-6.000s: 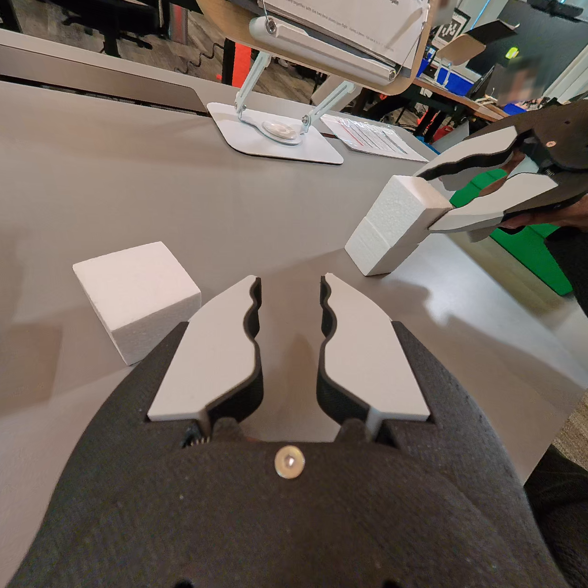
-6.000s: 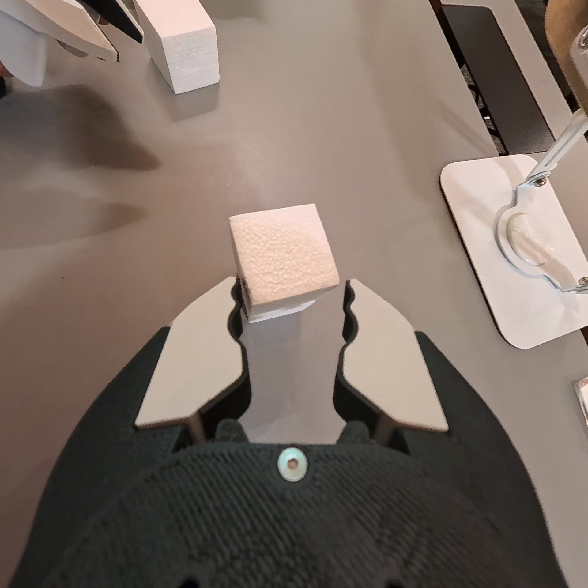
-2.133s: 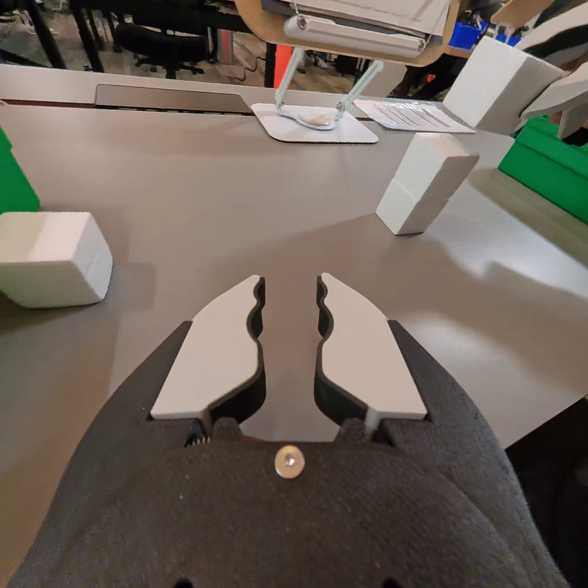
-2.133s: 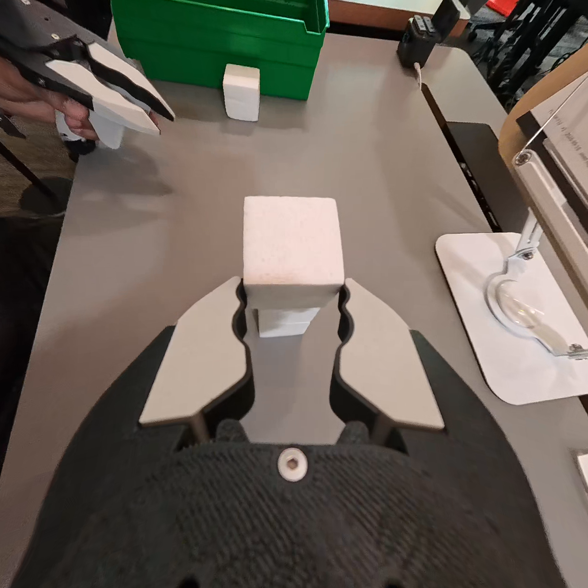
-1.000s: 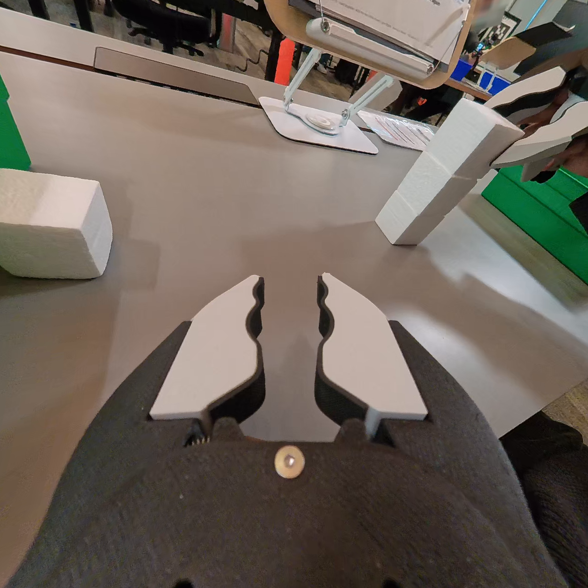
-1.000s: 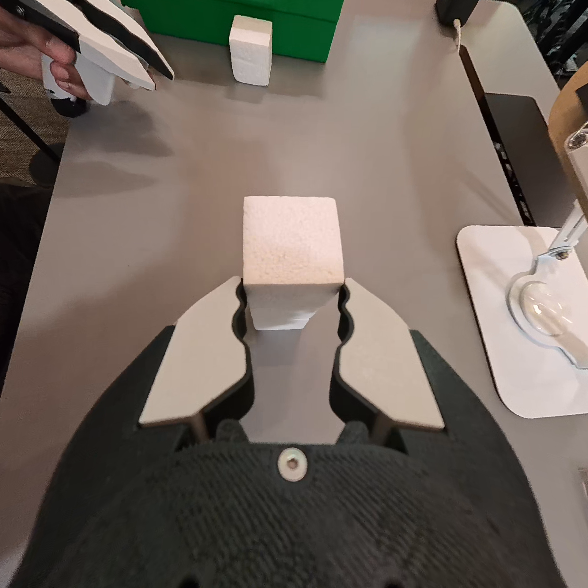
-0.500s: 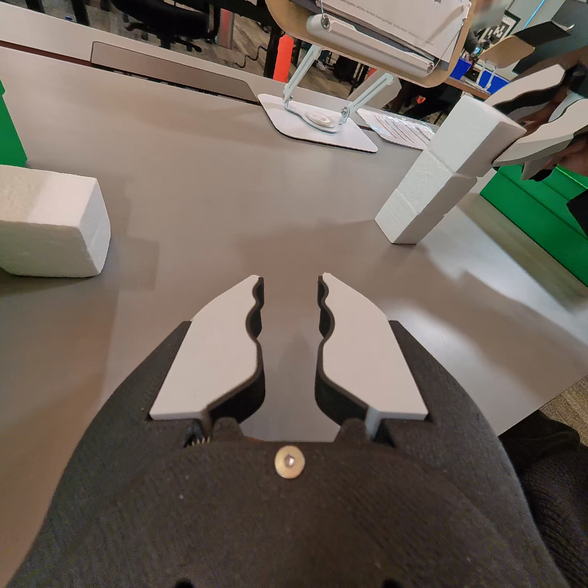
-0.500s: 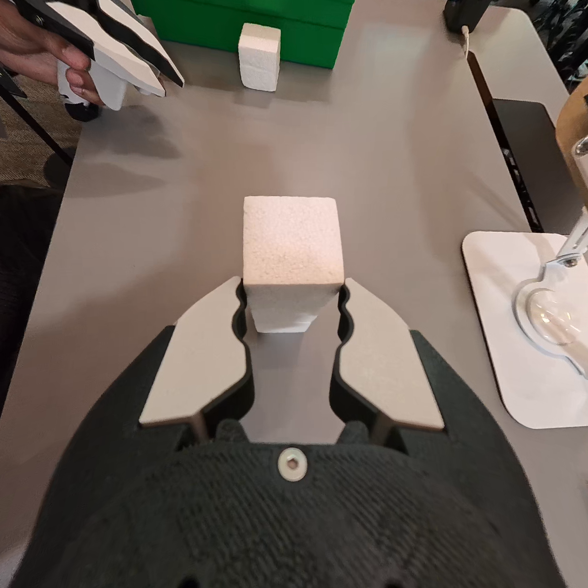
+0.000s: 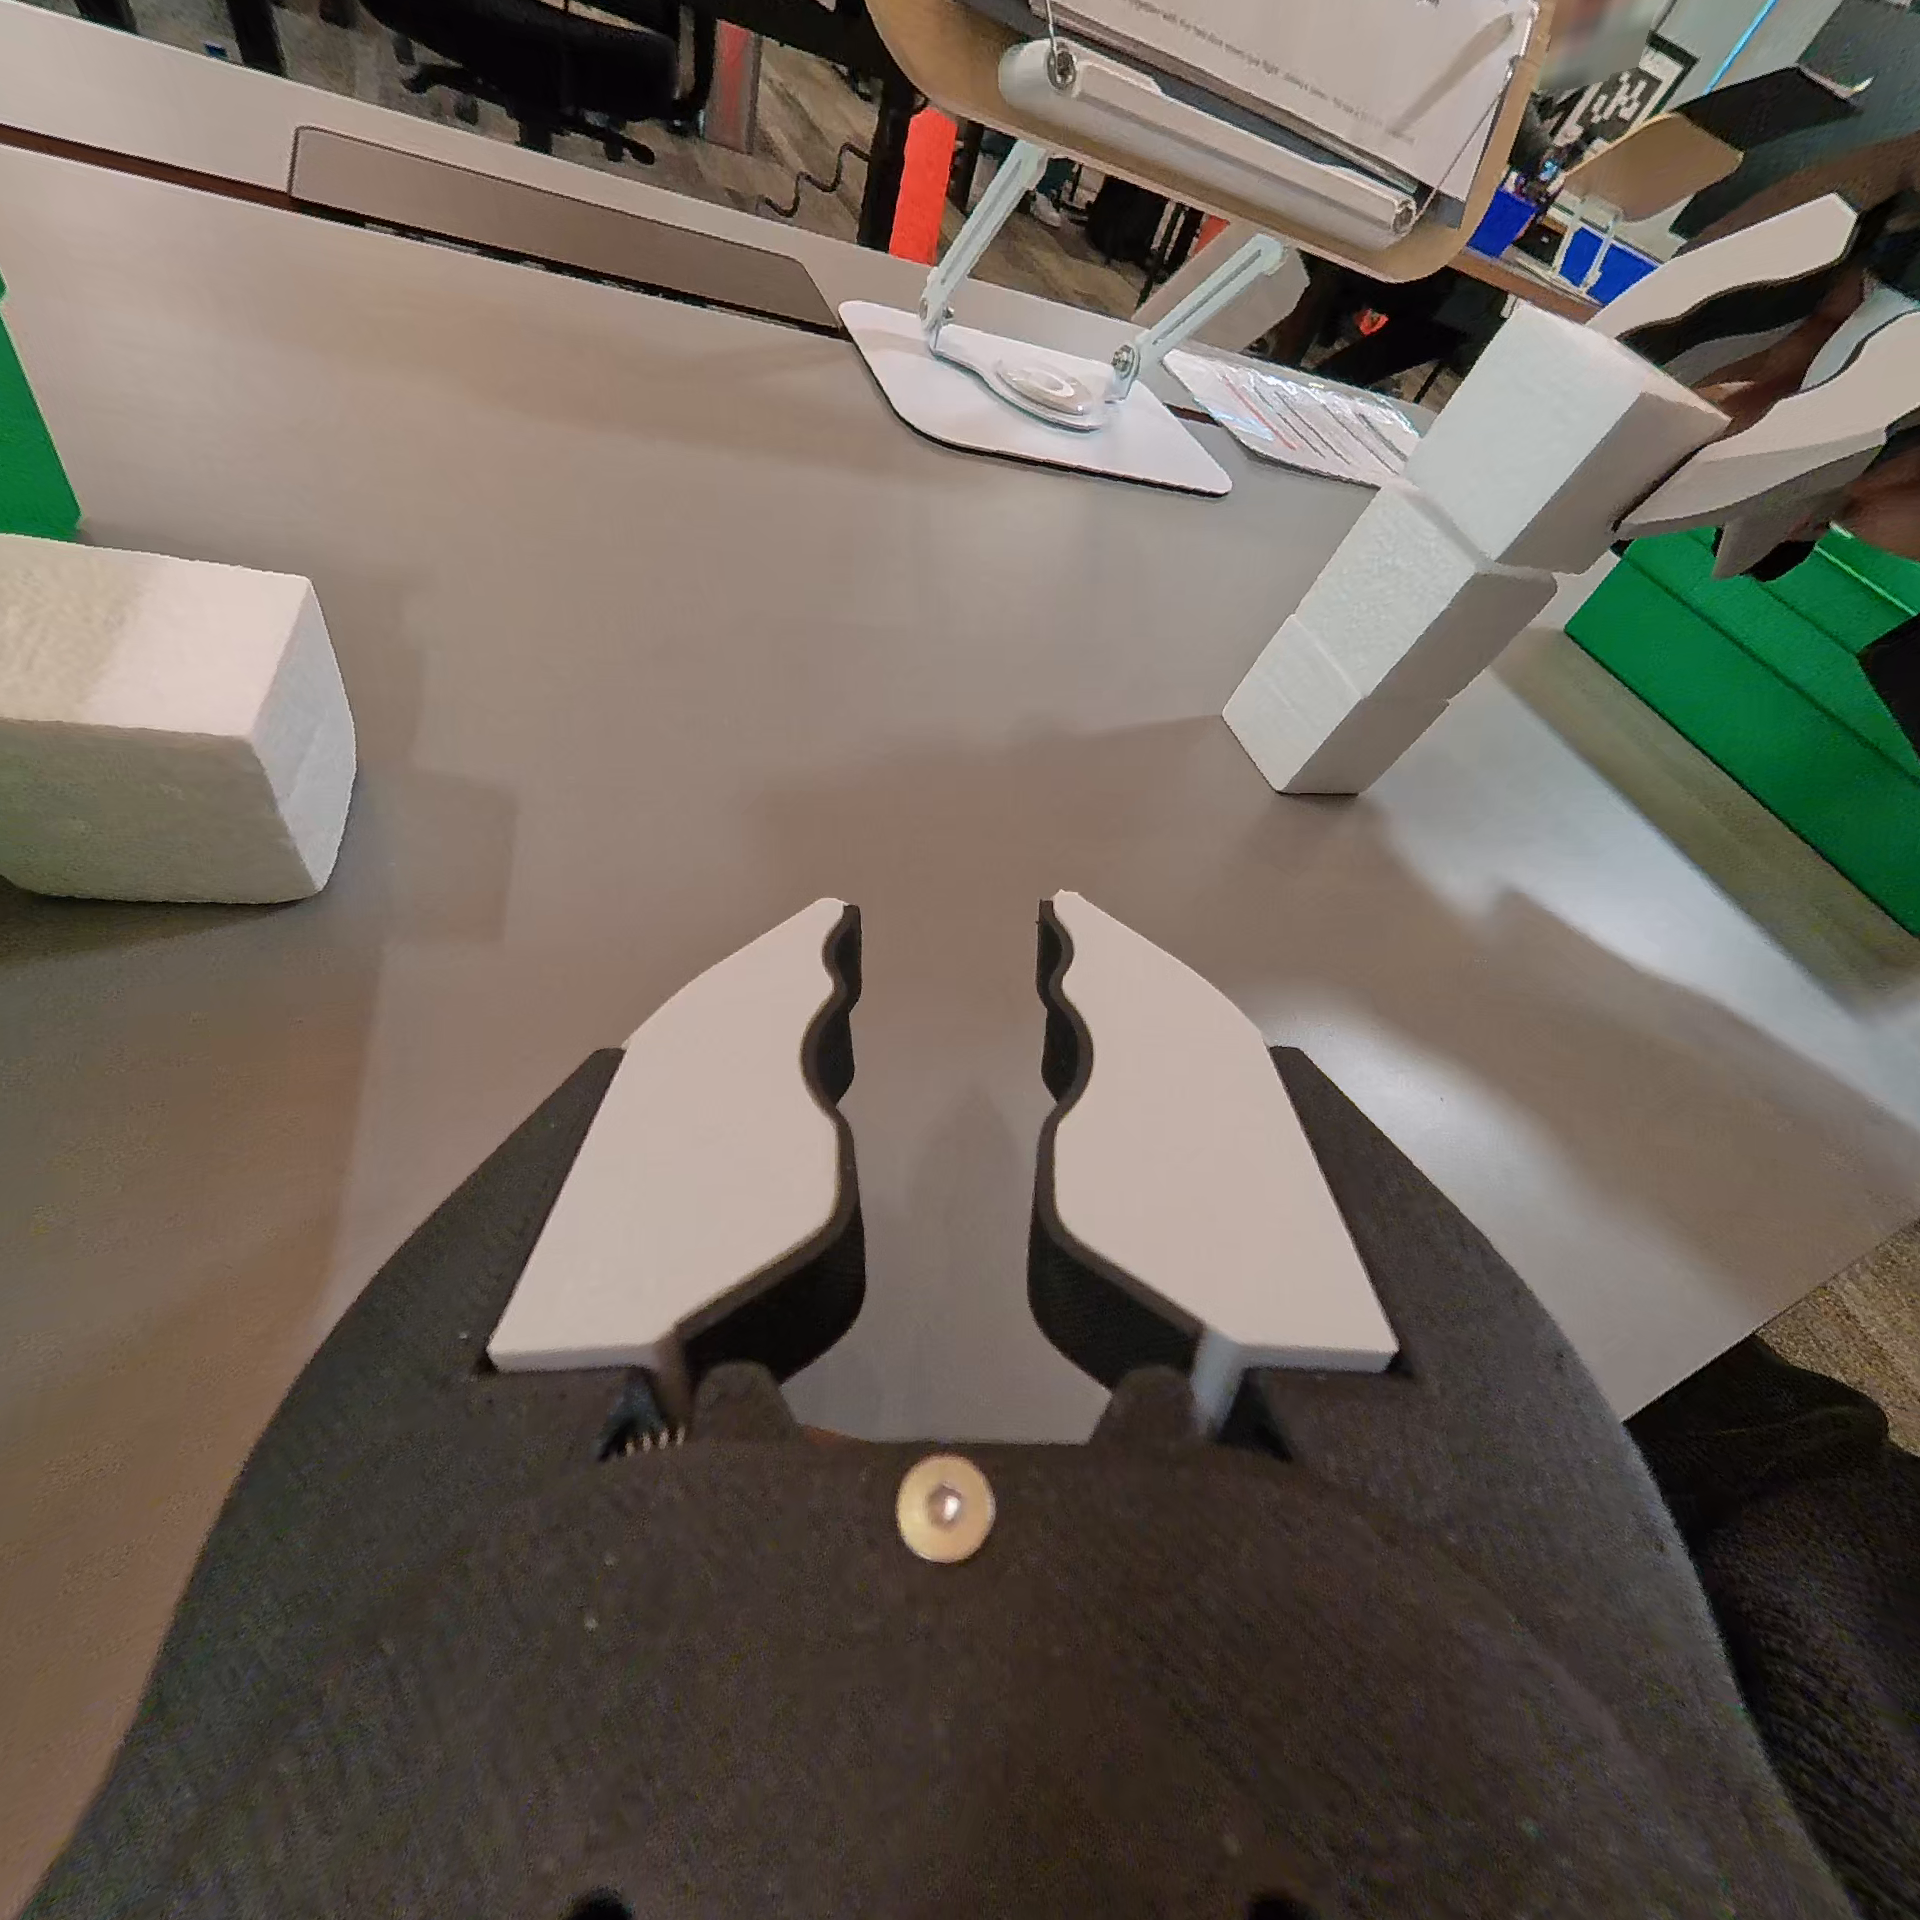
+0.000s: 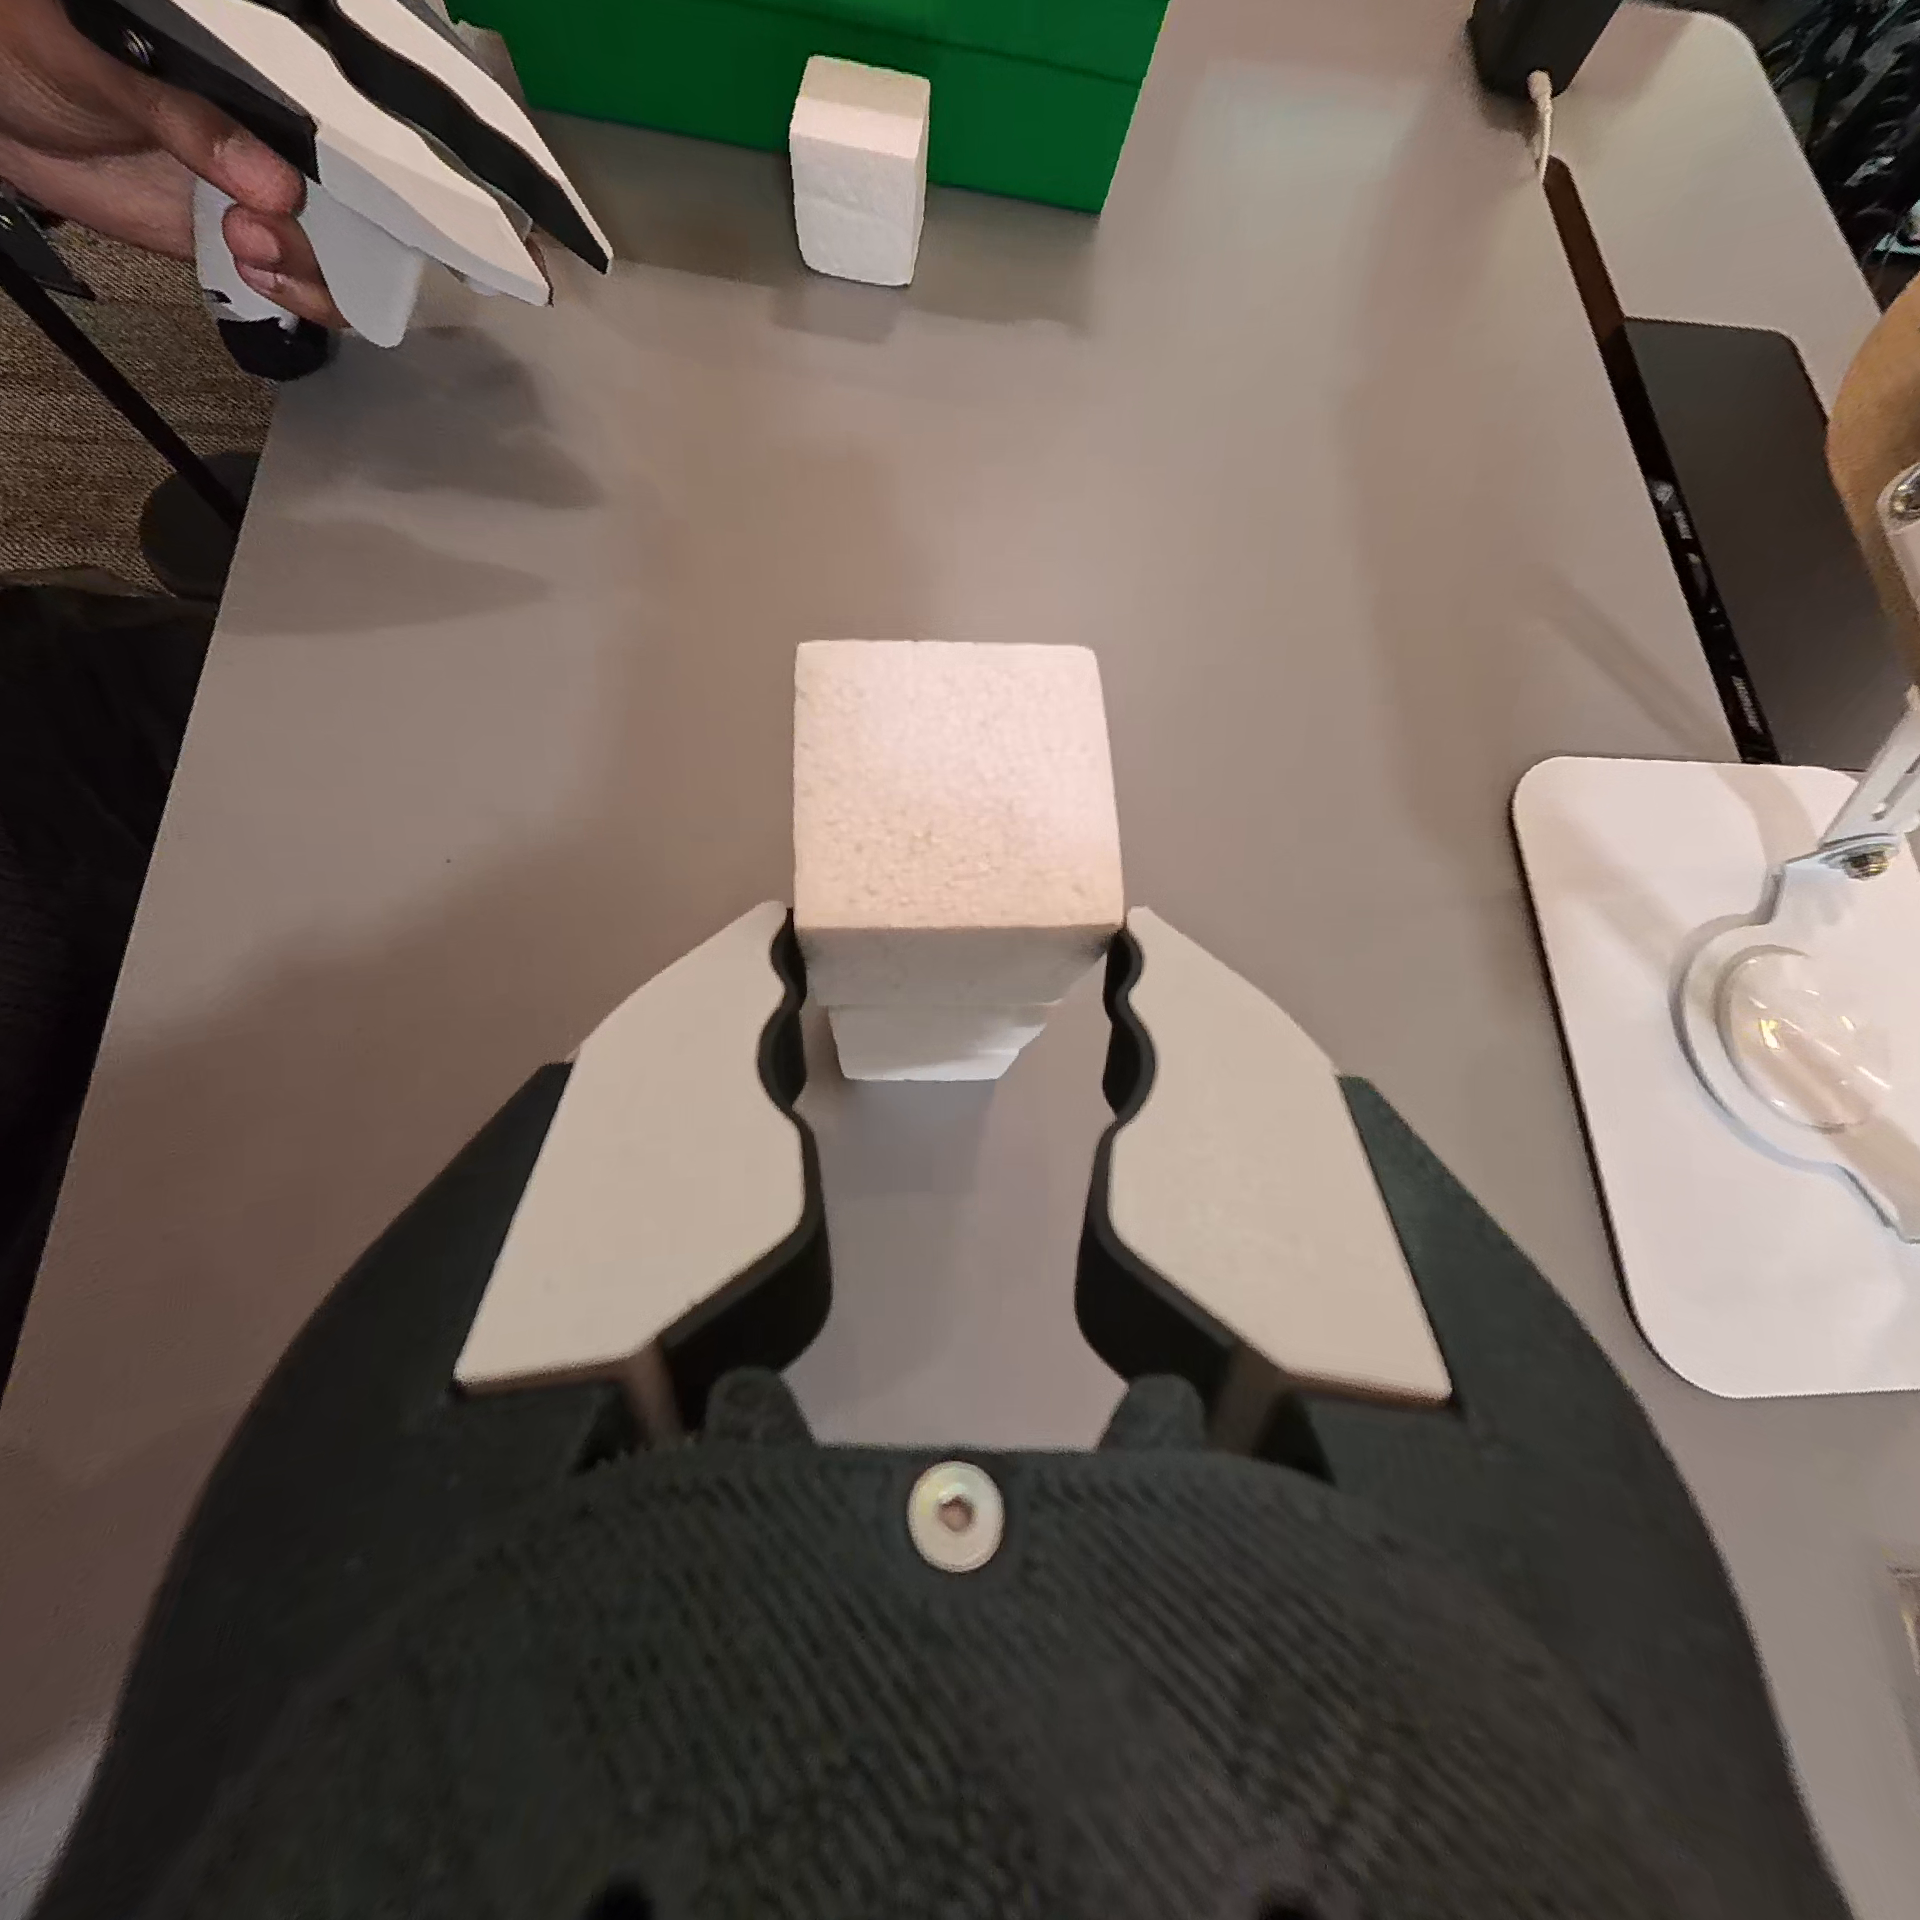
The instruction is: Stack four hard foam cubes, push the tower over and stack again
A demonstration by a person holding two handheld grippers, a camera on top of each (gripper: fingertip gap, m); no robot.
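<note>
My right gripper is shut on a white foam block, which sits on top of a stack of two more foam blocks on the grey table. In the left wrist view the stack stands at the right, with the top block between the right gripper's fingers. My left gripper is open and empty above bare table. A single foam block lies to its left. In the right wrist view the left gripper hovers at the far left.
A document stand on a white base plate stands at the back, also at the right. A green bin is behind the single foam block. Another green bin sits right of the stack. The table's edge is near. My right fingertips sit around 25 cm from my left ones.
My right gripper carried a foam block over and set it on the two-block stack, still gripping it. In the last second both grippers only drifted slightly.
</note>
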